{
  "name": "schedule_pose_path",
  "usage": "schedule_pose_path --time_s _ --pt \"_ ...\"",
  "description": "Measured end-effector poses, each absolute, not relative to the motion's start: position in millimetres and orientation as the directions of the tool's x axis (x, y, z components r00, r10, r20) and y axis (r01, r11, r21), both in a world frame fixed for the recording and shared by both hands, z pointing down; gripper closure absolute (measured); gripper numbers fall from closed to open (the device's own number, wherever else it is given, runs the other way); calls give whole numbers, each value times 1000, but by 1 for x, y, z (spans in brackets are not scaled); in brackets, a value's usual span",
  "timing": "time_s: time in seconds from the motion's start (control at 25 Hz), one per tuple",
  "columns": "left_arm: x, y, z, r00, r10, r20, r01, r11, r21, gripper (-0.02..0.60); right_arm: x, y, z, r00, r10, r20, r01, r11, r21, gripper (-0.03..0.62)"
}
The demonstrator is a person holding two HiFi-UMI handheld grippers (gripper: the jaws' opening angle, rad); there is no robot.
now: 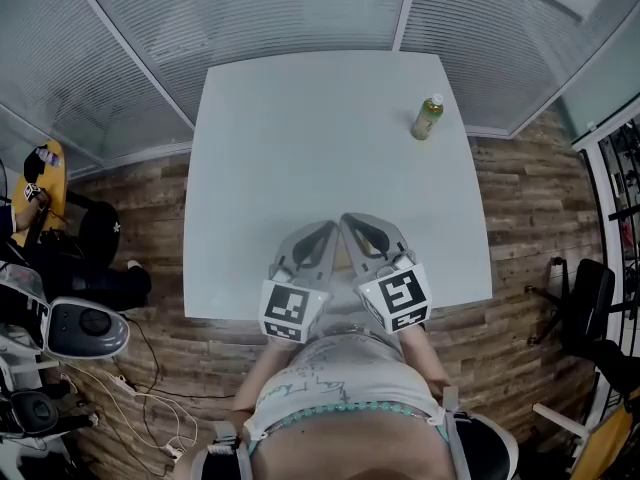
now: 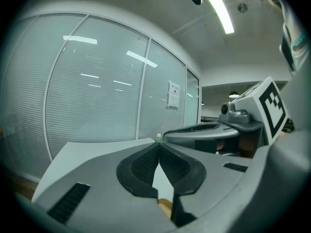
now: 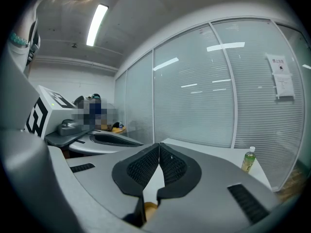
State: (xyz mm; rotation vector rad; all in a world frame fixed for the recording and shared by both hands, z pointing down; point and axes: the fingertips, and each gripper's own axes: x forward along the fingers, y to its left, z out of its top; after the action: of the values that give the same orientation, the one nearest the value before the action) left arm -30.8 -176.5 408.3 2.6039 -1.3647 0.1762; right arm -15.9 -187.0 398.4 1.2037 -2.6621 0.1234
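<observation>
Only a green bottle (image 1: 427, 118) stands on the white table (image 1: 300, 118), upright near its far right corner and well apart from both grippers. In the left gripper view just its cap peeks over the jaw tips. The left gripper (image 1: 331, 228) and right gripper (image 1: 347, 218) lie side by side at the near edge. Each has its jaws pressed together at the tips with nothing between them. Whether they touch the tabletop is unclear.

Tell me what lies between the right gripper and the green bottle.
Only bare table separates the right gripper from the green bottle, as the head view shows.
</observation>
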Motion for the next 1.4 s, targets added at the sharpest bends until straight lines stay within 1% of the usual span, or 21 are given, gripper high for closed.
schedule_pose_path --time_s 0.48,0.8,1.12,1.4 --pt "-7 -189 440 545 -799 255 -838 -528 137 578 19 -197 421 -648 -717 257 -743 669 -9 594" --pt "-12 -187 463 517 -797 314 -854 -506 121 578 23 -201 427 -652 -705 277 -737 676 -15 594" --pt "-33 -185 481 517 -778 357 -853 -503 139 578 23 -210 423 -610 -749 257 -782 622 -42 594" --pt "-45 -187 525 500 -738 453 -860 -483 163 578 25 -216 433 -595 -753 281 -792 608 -49 594"
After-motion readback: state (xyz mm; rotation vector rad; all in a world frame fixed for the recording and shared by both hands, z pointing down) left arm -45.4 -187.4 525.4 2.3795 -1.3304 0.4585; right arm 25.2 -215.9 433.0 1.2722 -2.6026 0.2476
